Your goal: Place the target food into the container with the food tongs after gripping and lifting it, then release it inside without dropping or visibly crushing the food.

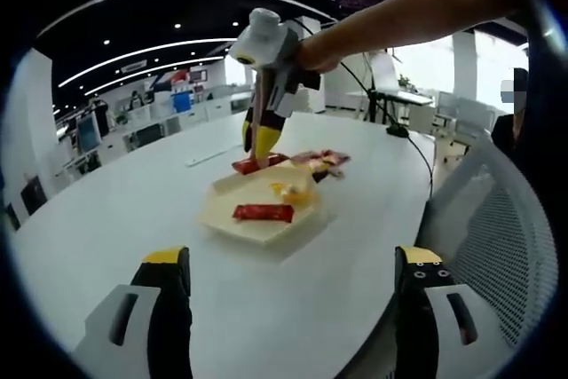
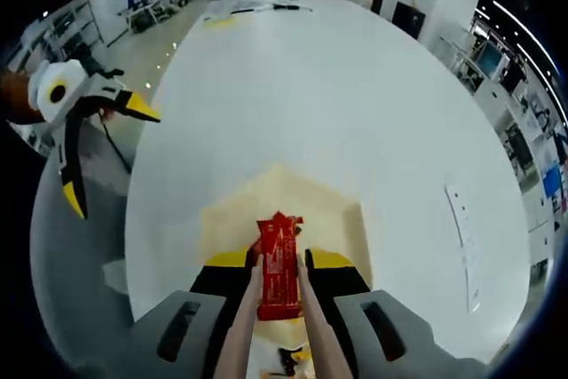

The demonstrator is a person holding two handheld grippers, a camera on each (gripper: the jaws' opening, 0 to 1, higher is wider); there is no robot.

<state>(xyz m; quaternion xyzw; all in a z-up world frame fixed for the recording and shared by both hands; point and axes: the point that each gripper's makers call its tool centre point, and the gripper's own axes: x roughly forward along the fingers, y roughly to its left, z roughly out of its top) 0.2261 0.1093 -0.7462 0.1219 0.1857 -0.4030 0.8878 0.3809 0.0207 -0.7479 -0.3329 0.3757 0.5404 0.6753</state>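
One white counter [image 1: 106, 219] carried everything, long and rounded, with a mesh chair [image 1: 497, 219] at its near edge. Near that edge sat a pale, angular tray [image 1: 257, 224], the container. A red packet [image 1: 263, 212] lay inside it beside some yellow food [image 1: 288, 191], and more wrapped snacks [image 1: 324, 161] lay on the counter just past the tray's far side. The right claw [image 1: 263, 144], in a person's hand, pointed down over the tray's far edge; its jaws pressed wooden tongs [image 2: 266, 308], and the tongs pinched a second red packet [image 2: 280, 264] above the tray [image 2: 231, 210]. The left claw [image 1: 293, 281] hung wide and empty near the counter's edge, well short of the tray.
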